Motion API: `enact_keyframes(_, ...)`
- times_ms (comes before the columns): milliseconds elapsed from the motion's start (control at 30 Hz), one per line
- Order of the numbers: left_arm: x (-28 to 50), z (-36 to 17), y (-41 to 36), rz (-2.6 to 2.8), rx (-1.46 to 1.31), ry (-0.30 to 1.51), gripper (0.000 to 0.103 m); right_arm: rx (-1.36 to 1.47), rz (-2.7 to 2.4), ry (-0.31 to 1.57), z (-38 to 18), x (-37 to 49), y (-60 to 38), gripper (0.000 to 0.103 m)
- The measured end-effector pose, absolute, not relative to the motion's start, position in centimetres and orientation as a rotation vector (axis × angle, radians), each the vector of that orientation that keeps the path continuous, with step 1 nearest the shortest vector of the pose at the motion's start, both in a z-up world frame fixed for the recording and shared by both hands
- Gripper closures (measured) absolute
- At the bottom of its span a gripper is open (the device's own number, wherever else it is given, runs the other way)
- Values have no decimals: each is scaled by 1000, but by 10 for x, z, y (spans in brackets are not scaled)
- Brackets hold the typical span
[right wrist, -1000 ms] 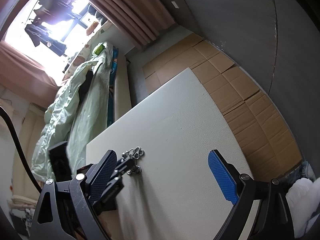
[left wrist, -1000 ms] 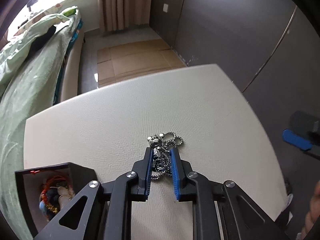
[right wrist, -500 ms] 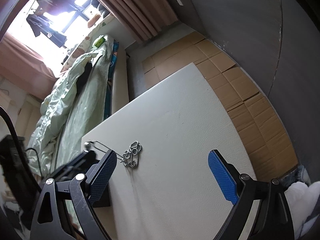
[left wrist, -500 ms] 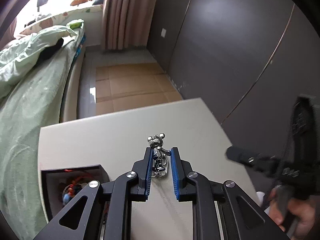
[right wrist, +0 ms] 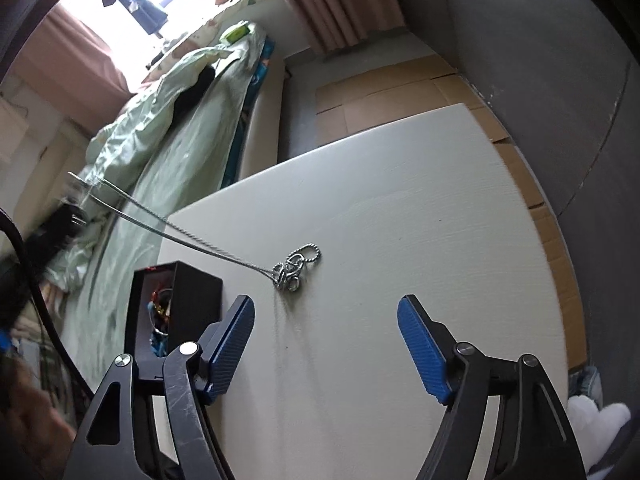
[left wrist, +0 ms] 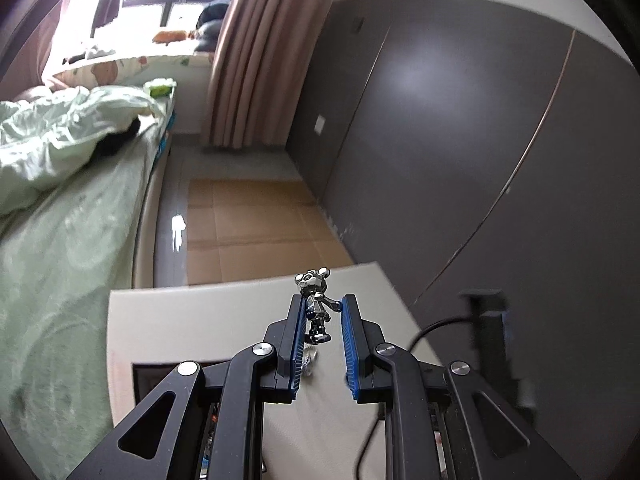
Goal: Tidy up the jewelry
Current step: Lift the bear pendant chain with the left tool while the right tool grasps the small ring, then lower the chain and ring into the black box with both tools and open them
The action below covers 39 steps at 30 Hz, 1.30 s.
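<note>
Above the white table (left wrist: 224, 308), in the left wrist view, the left gripper (left wrist: 320, 314) is clamped on a small silver bear charm (left wrist: 316, 304). The bear stands upright between the blue pads (left wrist: 298, 336), its head poking out past the fingertips and one arm touching the right pad. A short bit of silver chain hangs below the bear, over the table. Near the table's left front corner, partly hidden behind the gripper's black arms, sits a dark open box (left wrist: 138, 376); only its rim and a glimpse of colour inside can be seen. To the right of the table a blurred black shape with a cable shows against the grey wall. Beyond the table lie brown cardboard sheets (left wrist: 256, 224) on the floor, and left of the table is a bed (left wrist: 68, 200) with a pale green cover.

Over the same table (right wrist: 400, 208), in the right wrist view, the right gripper (right wrist: 326, 344) has its jaws apart and closing, with nothing between them but bare tabletop. Just beyond its fingertips, on the table, lies a tangled heap of silver chain (right wrist: 296, 266). From that heap two taut strands run up and away to the left, off the table's edge, to a blurred dark shape over the bed (right wrist: 168, 128). The black box (right wrist: 196, 288) stands on the table just left of the heap and beside the gripper's left finger; it is open toward the left, with small red and blue pieces inside.
</note>
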<state>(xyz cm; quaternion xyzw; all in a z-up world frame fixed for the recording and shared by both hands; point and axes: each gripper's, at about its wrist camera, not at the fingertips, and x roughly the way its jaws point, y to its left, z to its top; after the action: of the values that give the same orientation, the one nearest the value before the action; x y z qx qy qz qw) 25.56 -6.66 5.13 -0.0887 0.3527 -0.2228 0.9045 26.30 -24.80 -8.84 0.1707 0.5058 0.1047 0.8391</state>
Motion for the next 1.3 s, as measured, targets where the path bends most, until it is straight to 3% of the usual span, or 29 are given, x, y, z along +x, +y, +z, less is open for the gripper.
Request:
enact_keyframes(133,247,73,-59,-468,-206,672,85,364,223,1074,-91,264,-244,31)
enact_keyframes(500,217,128,-40,-481,-255,515,85,339,257,1128,-108,281,-221,67)
enact_keyframes(1067,214,142,-7,-453,-327,456,85,82,149,1143,-119,292,-172,71)
enact_keyframes(1133,213,144,-3,-447,-329,446,85,27,125,1136,-120,291,-166,77)
enact_keyframes(1167,211,146,-1,-443,-330,439,85,1,114,1134,-120,291,-164,88)
enact_keyframes(1300,205,155,7,-428,-328,410,85,-5,146,1139,-118,289,-160,89)
